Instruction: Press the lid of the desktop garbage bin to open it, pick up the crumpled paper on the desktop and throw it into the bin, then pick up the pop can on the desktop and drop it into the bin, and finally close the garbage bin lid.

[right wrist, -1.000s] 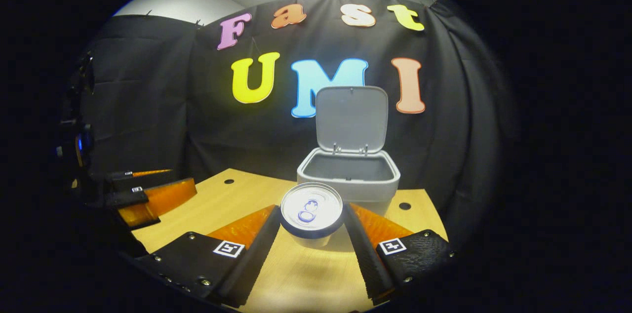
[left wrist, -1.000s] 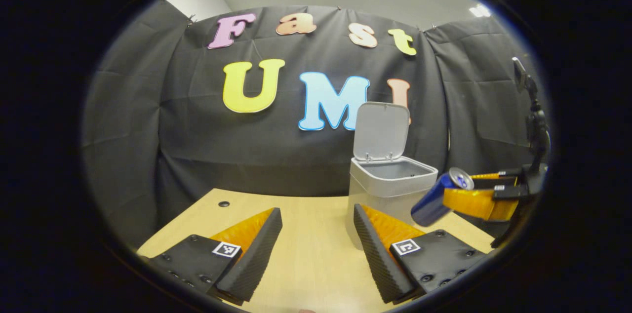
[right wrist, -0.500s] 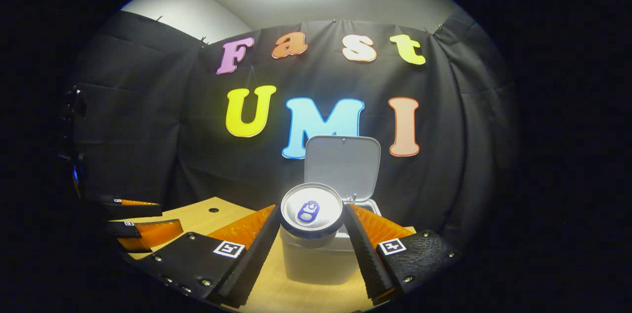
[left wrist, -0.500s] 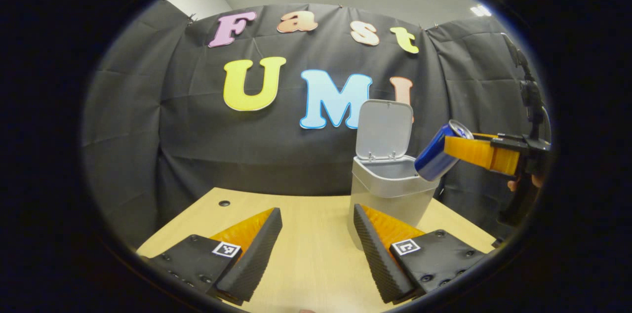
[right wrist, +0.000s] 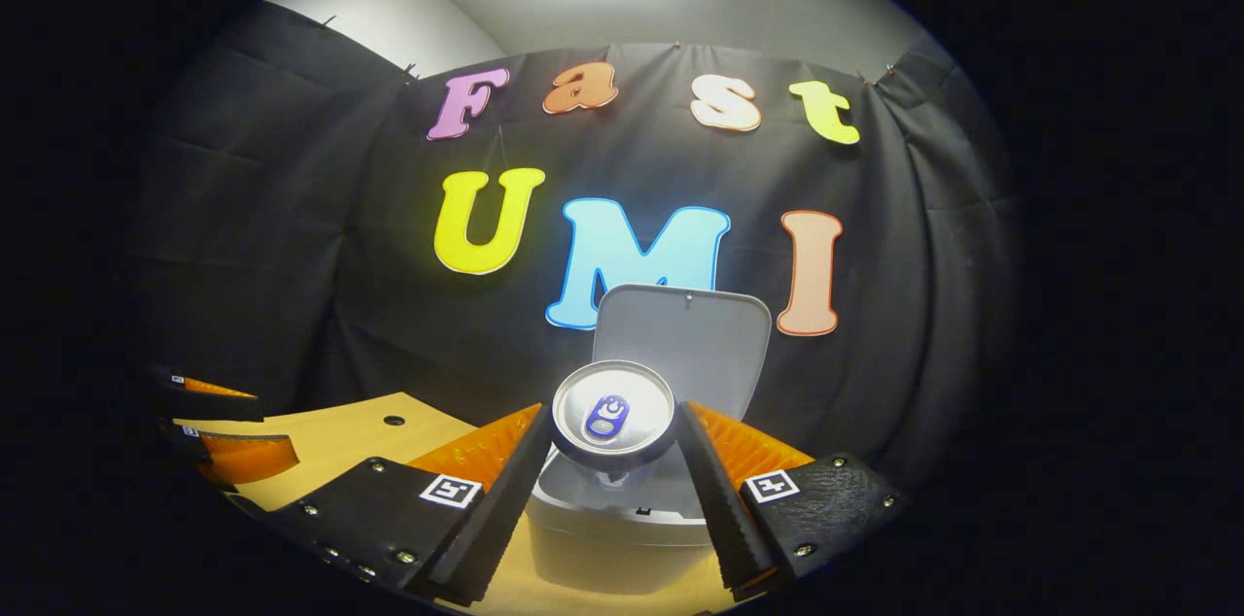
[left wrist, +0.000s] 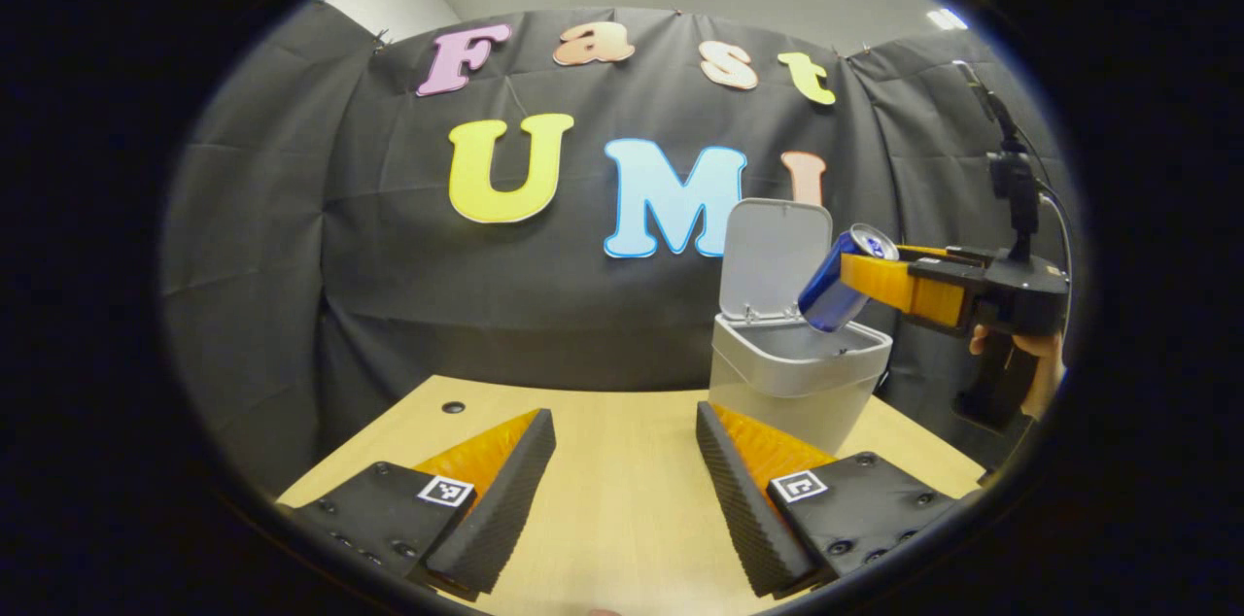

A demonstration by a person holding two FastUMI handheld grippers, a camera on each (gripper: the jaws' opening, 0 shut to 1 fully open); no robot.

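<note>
The right tool (right wrist: 614, 446) holds the pop can (right wrist: 612, 414) clamped between its two fingers, and in the left gripper view that same tool (left wrist: 855, 278), with the hand (left wrist: 1030, 368) that carries it, has the can (left wrist: 844, 279) tilted, bottom end down, just above the open mouth of the garbage bin (left wrist: 792, 383). The bin's lid (left wrist: 777, 256) stands upright behind the opening, so the opening step looks done. In the right gripper view the can's top faces the camera, with the lid (right wrist: 680, 339) rising behind it and the bin (right wrist: 603, 538) directly underneath. The left tool (left wrist: 622, 461) hovers low over the desk (left wrist: 603, 499) with its fingers wide apart and nothing between them, well to the left of the bin. No crumpled paper lies on the parts of the desk these views take in; it has probably gone into the bin already, though the inside of the bin is too shadowed to confirm that. By that reading the task is well past halfway: the can is lifted and poised over the opening. What remains is to let the can fall into the bin, draw the right tool clear, and press the lid down shut.
</note>
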